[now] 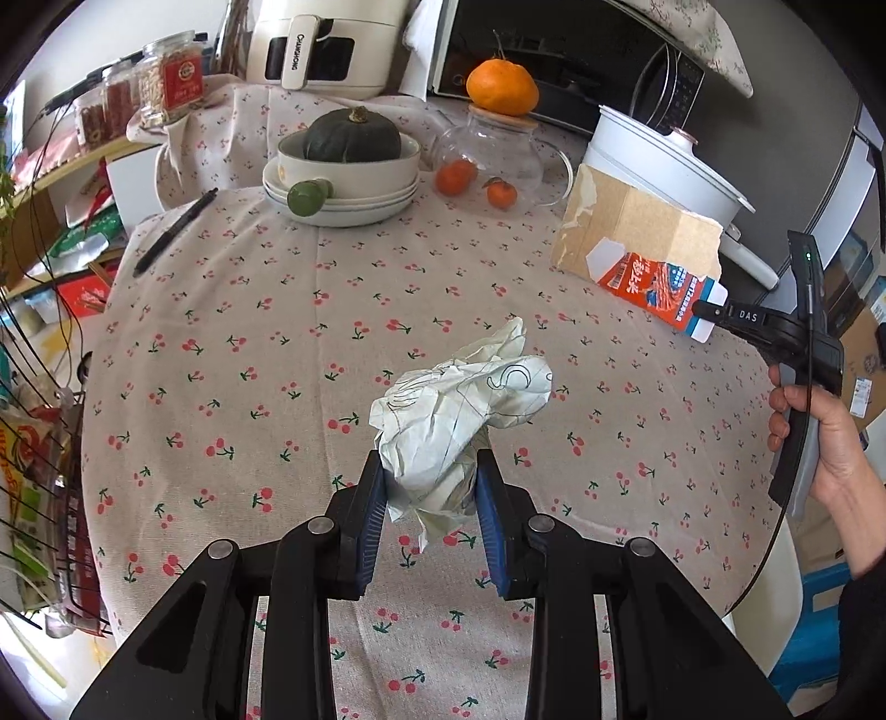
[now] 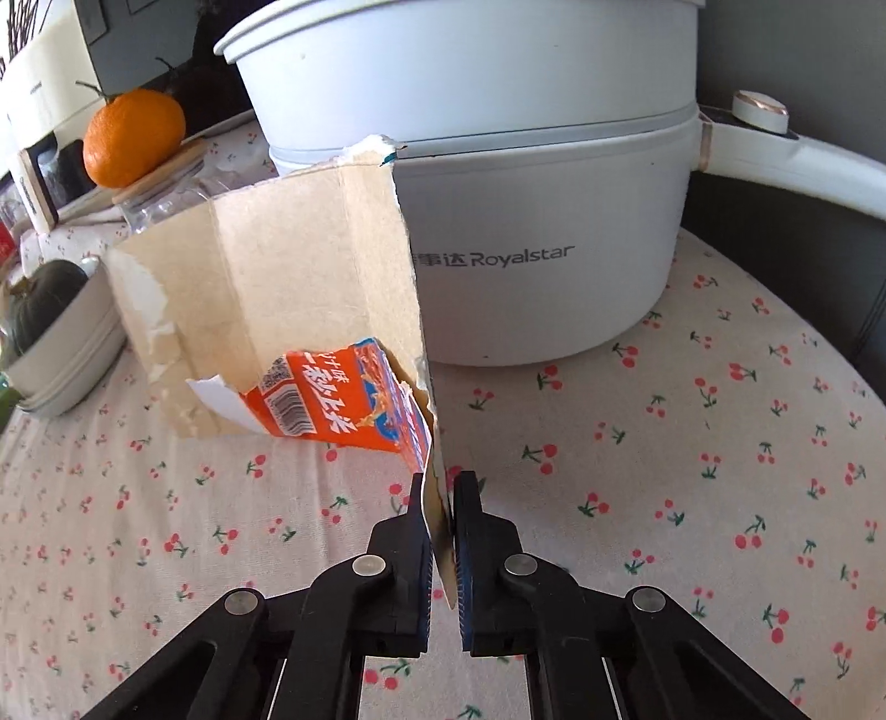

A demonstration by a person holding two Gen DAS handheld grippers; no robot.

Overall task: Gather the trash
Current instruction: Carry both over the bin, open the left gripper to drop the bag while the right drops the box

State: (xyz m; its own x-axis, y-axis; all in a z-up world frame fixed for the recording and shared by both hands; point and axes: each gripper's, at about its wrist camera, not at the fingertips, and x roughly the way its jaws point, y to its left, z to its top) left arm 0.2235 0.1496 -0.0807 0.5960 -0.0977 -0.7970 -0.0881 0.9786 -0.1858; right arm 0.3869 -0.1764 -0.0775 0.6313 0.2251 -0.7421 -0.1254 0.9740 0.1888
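My left gripper (image 1: 431,487) is shut on a crumpled ball of white paper (image 1: 459,415) and holds it above the cherry-print tablecloth (image 1: 249,332). My right gripper (image 2: 441,493) is shut on the edge of a torn piece of cardboard packaging (image 2: 288,288), brown inside with an orange printed flap (image 2: 338,399). The cardboard stands in front of the white Royalstar pot (image 2: 526,249). In the left wrist view the cardboard (image 1: 637,238) shows at the right, with the right gripper (image 1: 714,313) clamped on its lower corner.
A stack of bowls with a dark green squash (image 1: 351,135) sits at the back, beside a glass teapot (image 1: 493,155) with an orange (image 1: 501,86) on its lid and small oranges in front. A black pen (image 1: 174,232) lies at the left. An air fryer (image 1: 321,44) and microwave stand behind.
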